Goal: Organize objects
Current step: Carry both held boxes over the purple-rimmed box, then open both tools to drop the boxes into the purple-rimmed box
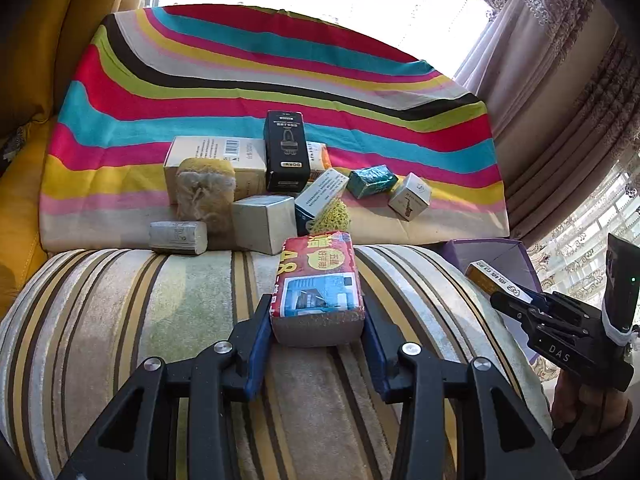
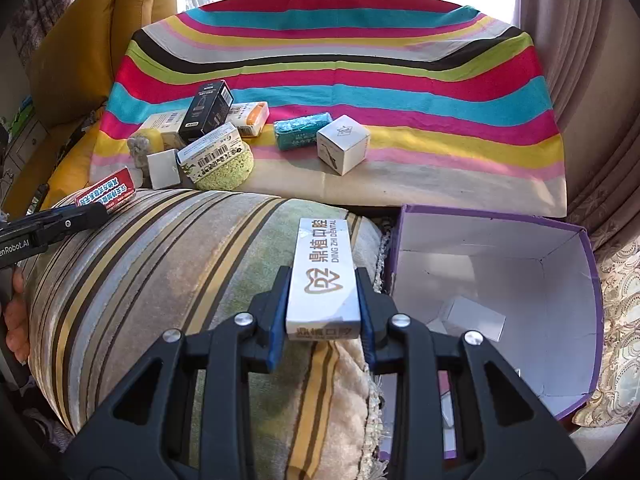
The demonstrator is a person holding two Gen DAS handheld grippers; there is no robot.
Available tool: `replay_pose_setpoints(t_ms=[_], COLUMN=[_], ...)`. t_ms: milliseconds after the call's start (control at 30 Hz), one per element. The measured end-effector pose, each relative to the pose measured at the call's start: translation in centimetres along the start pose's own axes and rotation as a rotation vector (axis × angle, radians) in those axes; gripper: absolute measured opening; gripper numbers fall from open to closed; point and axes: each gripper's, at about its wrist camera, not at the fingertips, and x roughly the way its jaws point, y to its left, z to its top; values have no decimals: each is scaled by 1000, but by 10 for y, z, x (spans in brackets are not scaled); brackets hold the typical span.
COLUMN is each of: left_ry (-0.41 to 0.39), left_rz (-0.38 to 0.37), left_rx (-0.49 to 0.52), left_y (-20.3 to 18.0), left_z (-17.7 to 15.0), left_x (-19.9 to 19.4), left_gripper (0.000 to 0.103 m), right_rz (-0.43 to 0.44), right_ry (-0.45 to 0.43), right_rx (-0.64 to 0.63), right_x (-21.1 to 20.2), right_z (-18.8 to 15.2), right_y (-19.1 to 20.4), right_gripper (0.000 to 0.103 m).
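My left gripper (image 1: 318, 312) is shut on a red and blue wrapped packet (image 1: 318, 276), held above a striped bolster cushion (image 1: 140, 320). My right gripper (image 2: 325, 304) is shut on a long white dental box (image 2: 325, 268), held over the same cushion (image 2: 160, 264), just left of an open purple box (image 2: 584, 288). That purple box shows a white inside with a small white carton (image 2: 472, 318) on its floor. In the right wrist view the left gripper's finger (image 2: 80, 216) carries the red packet (image 2: 106, 192) at far left.
A rainbow-striped cloth (image 1: 280, 72) carries several loose items: a black box (image 1: 285, 152), a beige carton (image 1: 208, 156), a teal packet (image 1: 372, 180), a white cube box (image 2: 342, 142), a green scrubber (image 2: 228, 172). Yellow sofa (image 2: 80, 52) at left, curtains (image 2: 592, 80) at right.
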Motion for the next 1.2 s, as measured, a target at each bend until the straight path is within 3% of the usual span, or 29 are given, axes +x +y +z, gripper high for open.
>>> replay_pose_setpoints(t_ms=[333, 733, 1033, 1200], left_ry=[69, 144, 183, 204], left_rz=[-86, -183, -266, -290], left_rx=[140, 319, 416, 419], left_y=[-70, -155, -200, -207], left_z=[7, 3, -4, -3], left_x=[28, 59, 74, 78], left_gripper=[43, 42, 43, 49], right_rz=[-91, -240, -304, -328], right_ry=[-2, -3, -14, -15], right_rx=[121, 178, 223, 246], right_x=[-6, -7, -16, -18], right_z=[-25, -36, -39, -40], right_y=[-53, -87, -105, -111], right_gripper=[35, 34, 35, 35])
